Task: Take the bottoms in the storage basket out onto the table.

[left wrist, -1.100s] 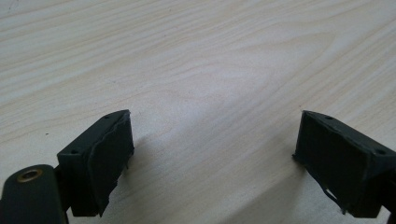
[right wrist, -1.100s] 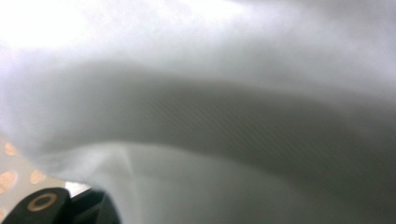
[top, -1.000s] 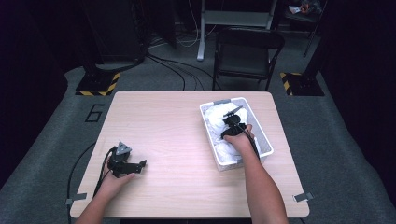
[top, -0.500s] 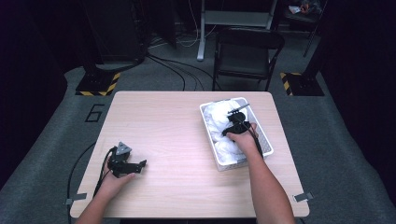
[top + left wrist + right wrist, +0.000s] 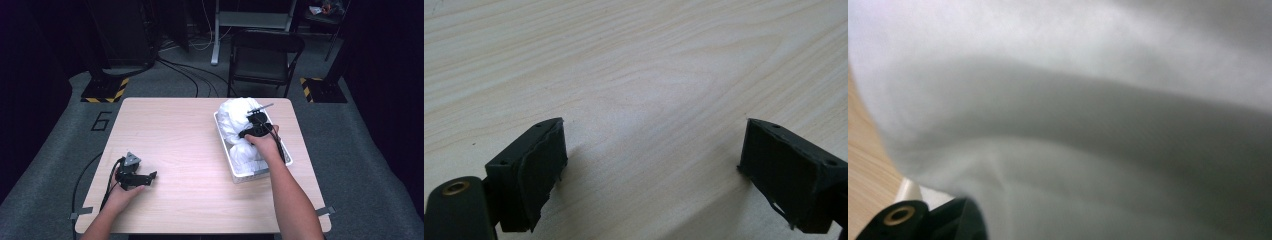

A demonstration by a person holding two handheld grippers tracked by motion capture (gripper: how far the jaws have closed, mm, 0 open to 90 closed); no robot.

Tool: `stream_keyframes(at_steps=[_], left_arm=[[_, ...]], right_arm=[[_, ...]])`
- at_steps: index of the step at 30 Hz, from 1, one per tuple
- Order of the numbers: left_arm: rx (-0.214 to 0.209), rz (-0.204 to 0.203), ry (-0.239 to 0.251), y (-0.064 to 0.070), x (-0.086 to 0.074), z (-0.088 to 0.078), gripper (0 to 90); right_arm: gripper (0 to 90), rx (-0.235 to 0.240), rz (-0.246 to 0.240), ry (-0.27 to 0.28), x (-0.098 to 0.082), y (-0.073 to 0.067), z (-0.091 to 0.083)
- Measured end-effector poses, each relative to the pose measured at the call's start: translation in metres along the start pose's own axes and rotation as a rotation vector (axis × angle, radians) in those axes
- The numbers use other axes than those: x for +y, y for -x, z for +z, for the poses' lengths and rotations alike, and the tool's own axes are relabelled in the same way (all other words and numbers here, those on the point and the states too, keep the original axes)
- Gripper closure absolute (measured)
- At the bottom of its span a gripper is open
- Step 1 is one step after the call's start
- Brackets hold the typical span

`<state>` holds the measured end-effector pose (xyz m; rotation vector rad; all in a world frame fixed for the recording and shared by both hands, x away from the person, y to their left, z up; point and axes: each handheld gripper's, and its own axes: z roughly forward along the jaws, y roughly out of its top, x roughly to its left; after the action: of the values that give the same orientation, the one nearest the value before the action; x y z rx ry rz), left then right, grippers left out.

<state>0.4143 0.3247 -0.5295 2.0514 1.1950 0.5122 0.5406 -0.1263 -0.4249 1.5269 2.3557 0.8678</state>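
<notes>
A bunched white cloth [image 5: 234,116] fills a white bin [image 5: 261,173] on the right side of the wooden table [image 5: 190,150]. My right gripper [image 5: 244,131] is buried in the cloth and shut on it, holding a mound of fabric up above the bin's far end. In the right gripper view the cloth [image 5: 1098,125] drapes over the jaws, and one of the fingers [image 5: 955,220] peeks out at the lower left. My left gripper [image 5: 151,176] rests near the table's front left, open, with bare wood between its jaws [image 5: 651,150].
A black folding chair [image 5: 265,55] stands behind the table's far edge. The left gripper's cable [image 5: 107,187] trails off the front left edge. Bare tabletop [image 5: 624,60] stretches between the left gripper and the bin.
My right gripper has risen with the cloth, pulling a mound of it up over the bin's far end. The left gripper has stayed put.
</notes>
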Motion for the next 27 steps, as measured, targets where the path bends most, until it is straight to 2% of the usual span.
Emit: stream_keyframes(at_steps=[3, 4, 6, 9, 12, 16, 22, 27], left_arm=[[-0.001, 0.000, 0.000, 0.000, 0.000, 0.000, 10.9], [-0.001, 0.000, 0.000, 0.000, 0.000, 0.000, 10.9], [0.000, 0.000, 0.000, 0.000, 0.000, 0.000, 10.9], [-0.001, 0.000, -0.001, 0.000, 0.000, 0.000, 10.9], [-0.001, 0.004, -0.003, 0.000, 0.000, 0.000, 10.9], [0.000, 0.005, -0.002, 0.000, 0.000, 0.000, 10.9], [-0.001, 0.006, -0.002, 0.000, 0.000, 0.000, 10.9], [0.000, 0.005, -0.002, 0.000, 0.000, 0.000, 10.9]], right_arm=[[54.8, 0.008, 0.005, 0.018, 0.005, -0.002, -0.008], [54.7, 0.010, 0.027, 0.012, 0.007, -0.004, -0.013], [54.7, 0.009, -0.005, 0.029, 0.012, -0.004, -0.018], [54.7, 0.003, -0.023, 0.052, 0.021, -0.007, -0.032], [54.6, 0.016, -0.023, 0.069, 0.029, -0.010, -0.046], [54.5, 0.002, -0.036, 0.075, 0.039, -0.013, -0.060], [54.4, 0.018, -0.029, 0.093, 0.046, -0.014, -0.072], [54.3, 0.011, -0.032, 0.101, 0.049, -0.015, -0.078]])
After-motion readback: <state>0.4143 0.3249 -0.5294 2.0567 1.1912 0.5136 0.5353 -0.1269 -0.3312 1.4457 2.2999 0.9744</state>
